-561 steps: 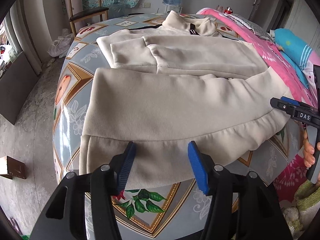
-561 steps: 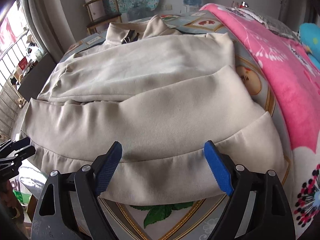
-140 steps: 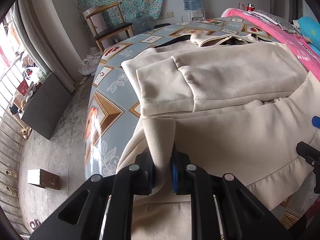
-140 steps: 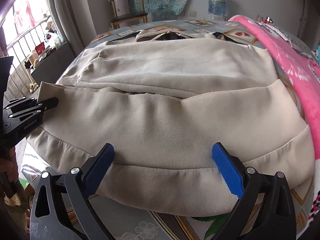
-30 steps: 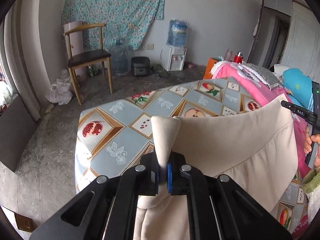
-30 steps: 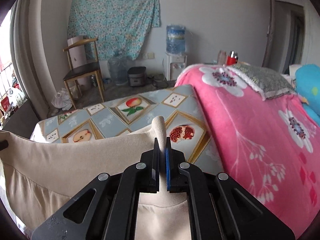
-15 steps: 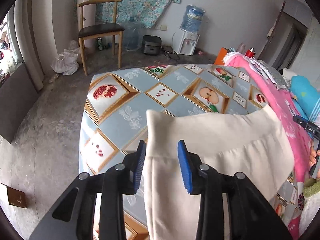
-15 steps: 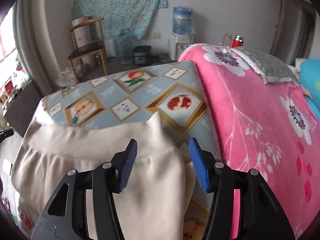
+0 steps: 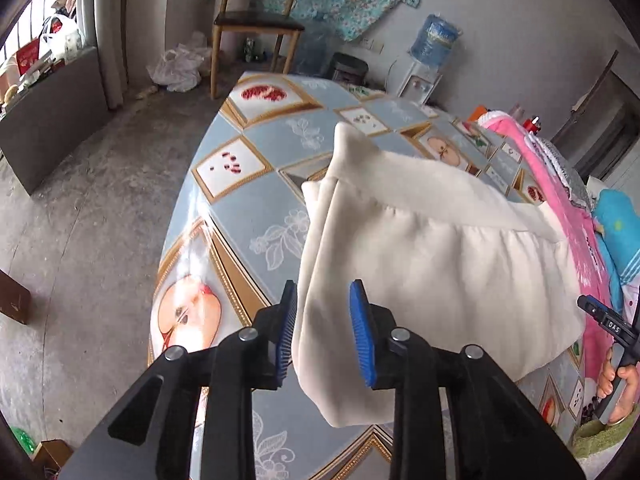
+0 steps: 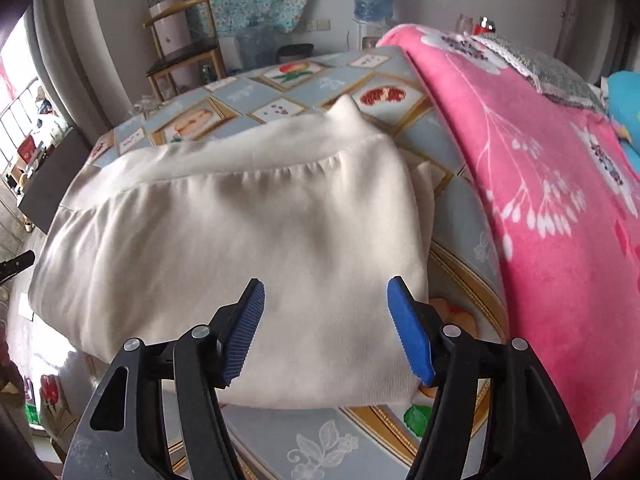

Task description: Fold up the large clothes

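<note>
Now, at the far left of the left wrist view a wooden chair [image 9: 256,20] stands on the concrete floor [image 9: 80,208], and a water dispenser [image 9: 428,52] sits against the back wall. Nearer, the table [image 9: 248,208], covered with a blue cloth printed with fruit, carries the cream garment [image 9: 432,256], folded over on itself into a thick bundle with its ribbed hem lying across the far side. The left gripper [image 9: 324,328] hangs over the bundle's near left corner; its jaws stand apart, having just closed in a little after letting go, and the cloth edge lies loosely between the blue pads without being pinched. At the right edge of that view a hand [image 9: 618,380] holds the other tool beside a pink floral blanket [image 9: 560,208].

From the right wrist view, the same garment [image 10: 248,232] fills the middle of the table [image 10: 460,216], its hem corner poking up at the far end. The right gripper [image 10: 326,328] is poised above the near right part of the bundle, jaws wide apart and just opened further, gripping nothing. Just beside the garment on the right, the pink blanket [image 10: 552,184] covers the rest of the surface, with a grey lace-edged cushion [image 10: 540,64] on top at the back.
</note>
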`<state>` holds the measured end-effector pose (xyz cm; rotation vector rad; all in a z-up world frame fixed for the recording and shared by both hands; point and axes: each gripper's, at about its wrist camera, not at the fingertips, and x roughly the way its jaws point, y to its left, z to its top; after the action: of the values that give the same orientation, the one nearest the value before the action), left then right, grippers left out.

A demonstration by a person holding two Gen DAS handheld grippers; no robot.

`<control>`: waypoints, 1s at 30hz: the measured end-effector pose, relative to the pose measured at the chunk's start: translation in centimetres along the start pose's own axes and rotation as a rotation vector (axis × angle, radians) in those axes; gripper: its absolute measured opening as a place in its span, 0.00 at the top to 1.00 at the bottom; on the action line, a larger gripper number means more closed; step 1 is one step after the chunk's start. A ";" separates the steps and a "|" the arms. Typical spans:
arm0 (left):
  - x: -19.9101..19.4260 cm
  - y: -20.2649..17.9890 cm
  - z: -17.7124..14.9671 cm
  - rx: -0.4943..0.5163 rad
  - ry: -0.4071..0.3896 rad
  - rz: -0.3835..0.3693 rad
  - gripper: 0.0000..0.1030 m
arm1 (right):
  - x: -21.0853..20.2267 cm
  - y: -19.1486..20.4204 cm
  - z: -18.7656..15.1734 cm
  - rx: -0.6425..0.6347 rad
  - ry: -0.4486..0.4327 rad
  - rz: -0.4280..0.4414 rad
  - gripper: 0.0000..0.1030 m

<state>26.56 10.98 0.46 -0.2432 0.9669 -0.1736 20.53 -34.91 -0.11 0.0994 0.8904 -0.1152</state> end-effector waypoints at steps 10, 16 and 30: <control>3.2 -3.0 -4.3 0.099 0.070 0.026 0.67 | 1.2 0.6 -4.2 -0.010 0.057 -0.180 0.37; -1.8 -2.3 -5.6 0.058 -0.007 -0.031 0.61 | -3.2 -1.0 -6.5 0.135 0.013 -0.037 0.15; 1.3 -0.8 -10.4 -0.311 0.069 -0.418 0.39 | -1.0 -1.9 -10.8 0.473 -0.009 0.283 0.15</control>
<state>18.61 8.58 -5.99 -0.7307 1.0015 -0.4166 11.39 -35.24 -6.17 0.6627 0.8180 -0.0598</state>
